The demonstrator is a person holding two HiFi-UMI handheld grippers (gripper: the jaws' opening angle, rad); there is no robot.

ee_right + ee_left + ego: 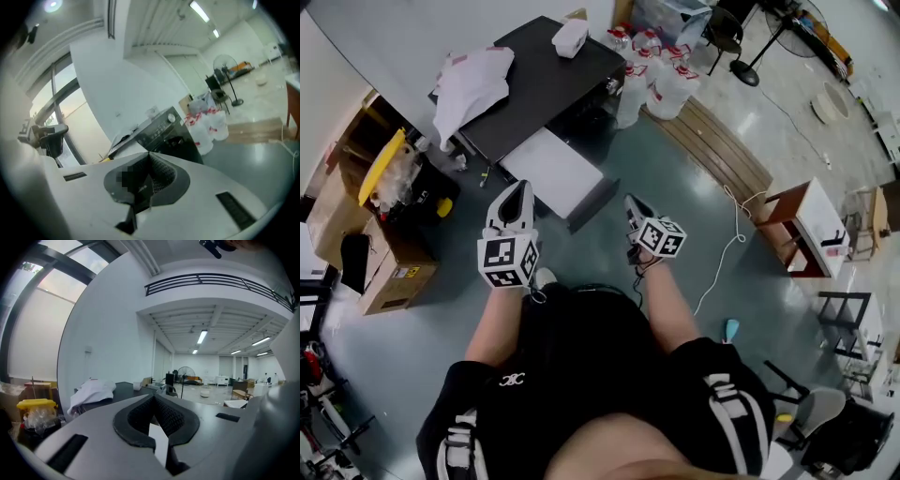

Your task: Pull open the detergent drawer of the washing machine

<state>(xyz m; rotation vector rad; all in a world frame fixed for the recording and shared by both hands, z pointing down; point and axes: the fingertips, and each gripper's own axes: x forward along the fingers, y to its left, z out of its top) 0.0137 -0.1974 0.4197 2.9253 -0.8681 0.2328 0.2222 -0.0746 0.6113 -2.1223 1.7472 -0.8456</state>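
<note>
Two hand-held tools are in view, both empty. Far left, a cardboard box [394, 281] carries a yellow label, its print too small to read. Next, the black washing machine [546, 77] stands by the wall with a white cloth [469, 80] on top. Its panel lettering is illegible and the detergent drawer cannot be made out. On the left gripper [519, 190] the jaws are together, near the machine. On the right gripper [631, 202] the jaws are together, clear of it. Red-labelled bottles [661, 80] stand rightmost, text unreadable.

washing machine [539, 89]: front hidden, eleven o'clock
detergent drawer: too small to tell
person [609, 375]: cut off, six o'clock
</note>
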